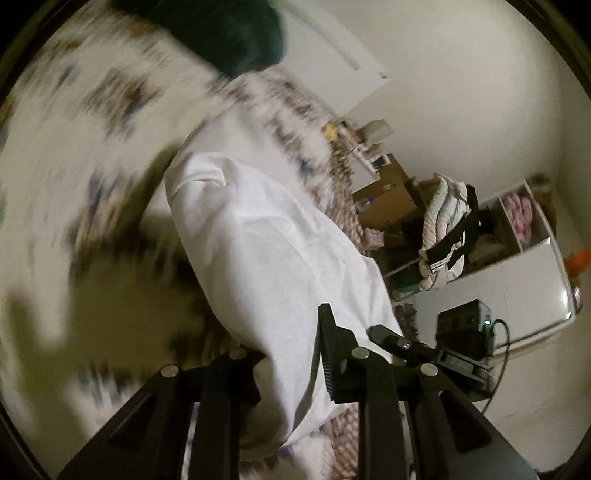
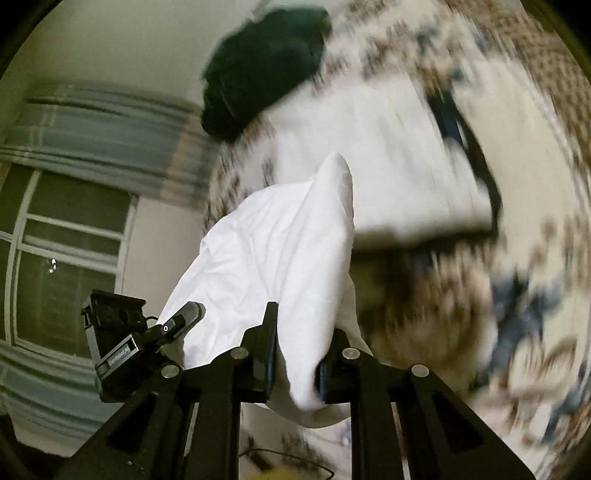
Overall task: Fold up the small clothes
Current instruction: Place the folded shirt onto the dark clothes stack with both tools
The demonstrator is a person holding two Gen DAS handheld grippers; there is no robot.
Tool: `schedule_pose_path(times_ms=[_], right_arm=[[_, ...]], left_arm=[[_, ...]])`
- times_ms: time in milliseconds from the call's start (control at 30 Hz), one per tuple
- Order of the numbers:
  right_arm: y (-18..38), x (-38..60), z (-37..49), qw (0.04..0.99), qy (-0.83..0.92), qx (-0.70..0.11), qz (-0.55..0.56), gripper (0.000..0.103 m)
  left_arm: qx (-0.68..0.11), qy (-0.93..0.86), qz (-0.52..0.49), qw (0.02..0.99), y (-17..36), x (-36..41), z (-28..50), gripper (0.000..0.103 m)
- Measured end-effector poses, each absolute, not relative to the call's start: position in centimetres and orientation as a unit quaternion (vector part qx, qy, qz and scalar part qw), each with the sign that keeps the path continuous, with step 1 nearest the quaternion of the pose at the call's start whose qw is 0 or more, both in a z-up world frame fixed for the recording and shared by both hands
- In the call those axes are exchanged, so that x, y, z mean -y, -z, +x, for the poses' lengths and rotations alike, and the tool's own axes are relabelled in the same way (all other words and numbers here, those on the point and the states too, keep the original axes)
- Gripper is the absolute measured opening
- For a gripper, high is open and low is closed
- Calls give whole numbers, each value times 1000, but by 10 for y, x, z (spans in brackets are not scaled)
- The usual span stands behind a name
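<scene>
A white garment (image 1: 266, 243) hangs between my two grippers above a patterned bedspread (image 1: 74, 110). My left gripper (image 1: 291, 365) is shut on one edge of it, with cloth bunched between the fingers. My right gripper (image 2: 295, 362) is shut on another edge of the white garment (image 2: 273, 251), which drapes up and away from the fingers. The other gripper shows at the edge of each view, at the right in the left wrist view (image 1: 391, 338) and at the left in the right wrist view (image 2: 184, 317). The bed below is blurred by motion.
A dark green garment (image 1: 229, 33) lies on the bedspread, also in the right wrist view (image 2: 258, 70). A folded white piece (image 2: 388, 158) lies on the bed. White shelves with clothes (image 1: 517, 229) and cardboard boxes (image 1: 388, 192) stand by the wall. A window (image 2: 66, 258) shows at left.
</scene>
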State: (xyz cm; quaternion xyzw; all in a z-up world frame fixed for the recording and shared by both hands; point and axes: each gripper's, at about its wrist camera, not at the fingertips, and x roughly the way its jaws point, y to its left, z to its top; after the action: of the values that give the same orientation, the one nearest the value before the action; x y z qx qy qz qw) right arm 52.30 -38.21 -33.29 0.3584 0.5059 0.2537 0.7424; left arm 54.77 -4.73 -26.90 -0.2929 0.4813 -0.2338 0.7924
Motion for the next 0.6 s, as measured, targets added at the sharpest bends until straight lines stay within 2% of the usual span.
schedule_pose_path(times_ms=[100,267,367,467,567,600], right_arm=[[315,384,574,770,-241,-469,360,18],[340,383,642,784,-194,-463,365,18],[378,373,666,785,-153,-501,331,18],[403,363,666,792,-124,-523,289,19],[406,365,662,793,-92,-530,284,32],[397,364,660,803,-64,-530,264,43]], left_arm=[[-468,246,-262,807,256,60,612,18],[-508,214,-191,812,304,77,693,19],[-559,185,-151,794,350,82,710,21],[-565,178,-144,793,362,77,700,23],[-545,171,-115,812,346,81,683,23],[-540,163,-102,819,340,82,680,26]])
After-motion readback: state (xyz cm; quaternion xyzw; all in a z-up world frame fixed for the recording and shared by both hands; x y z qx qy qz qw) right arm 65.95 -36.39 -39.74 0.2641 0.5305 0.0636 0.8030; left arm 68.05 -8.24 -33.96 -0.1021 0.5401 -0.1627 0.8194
